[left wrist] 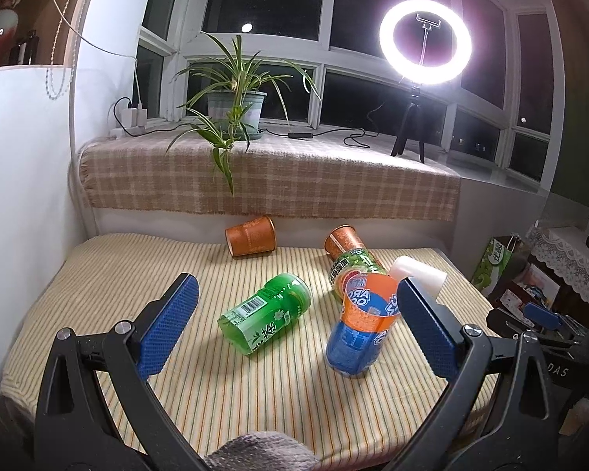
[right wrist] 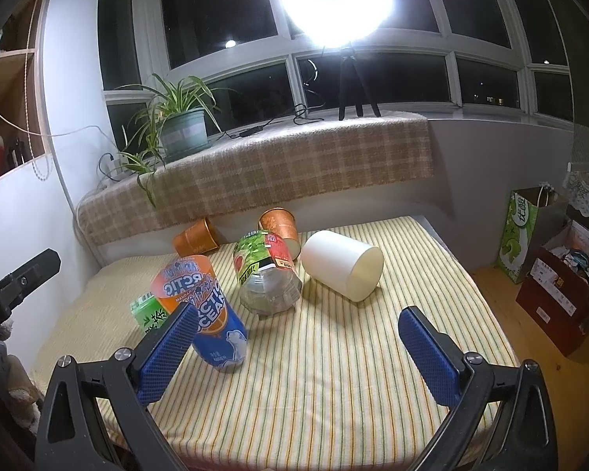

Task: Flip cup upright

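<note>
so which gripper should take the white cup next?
Right, probably. The white cup lies on its side just ahead of the open right gripper; from the left gripper it's half hidden behind the blue-orange cup.

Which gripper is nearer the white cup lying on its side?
Right. The right gripper faces the white cup across open cloth; the left gripper has cups between.

In the left wrist view, the white cup [left wrist: 418, 274] is mostly hidden behind the gripper's right finger [left wrist: 428, 333] and the orange-and-blue cup [left wrist: 363, 327]. The red-and-green cup [left wrist: 351, 271] is partly covered by that same cup. In the right wrist view, the green cup [right wrist: 147, 310] shows only a sliver behind the orange-and-blue cup [right wrist: 208, 314] and a finger [right wrist: 169, 349]. The ring light [right wrist: 335, 2] glares out, its shape unreadable. Both grippers' handles are cut off by the bottom edge.
</note>
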### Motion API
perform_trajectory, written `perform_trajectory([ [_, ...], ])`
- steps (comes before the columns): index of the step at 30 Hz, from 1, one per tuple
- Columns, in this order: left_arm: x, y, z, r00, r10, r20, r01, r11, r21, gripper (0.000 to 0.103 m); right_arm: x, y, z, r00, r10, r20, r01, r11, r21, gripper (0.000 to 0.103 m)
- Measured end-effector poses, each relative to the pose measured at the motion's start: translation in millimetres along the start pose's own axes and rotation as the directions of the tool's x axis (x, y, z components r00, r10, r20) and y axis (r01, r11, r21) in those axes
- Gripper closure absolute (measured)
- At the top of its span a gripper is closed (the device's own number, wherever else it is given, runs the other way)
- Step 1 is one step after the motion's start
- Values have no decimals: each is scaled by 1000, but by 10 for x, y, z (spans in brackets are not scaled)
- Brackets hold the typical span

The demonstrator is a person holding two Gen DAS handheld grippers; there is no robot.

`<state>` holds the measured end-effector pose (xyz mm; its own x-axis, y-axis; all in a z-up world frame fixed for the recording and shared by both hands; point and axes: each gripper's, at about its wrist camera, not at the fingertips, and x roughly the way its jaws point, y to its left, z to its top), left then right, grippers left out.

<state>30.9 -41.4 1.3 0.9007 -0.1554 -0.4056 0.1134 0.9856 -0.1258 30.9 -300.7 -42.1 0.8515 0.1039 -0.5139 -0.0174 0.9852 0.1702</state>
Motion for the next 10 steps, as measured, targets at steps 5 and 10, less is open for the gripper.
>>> perform_trajectory([
  [5,4,6,-1,1000,0,2,0,1000,1,1,28,8,-13,1000,4,-11,-4,1000,1,0],
  [10,16,14,3,1000,1,1,-1,1000,0,1,56,20,-26,1000,4,-20,-4,1000,-1,0],
])
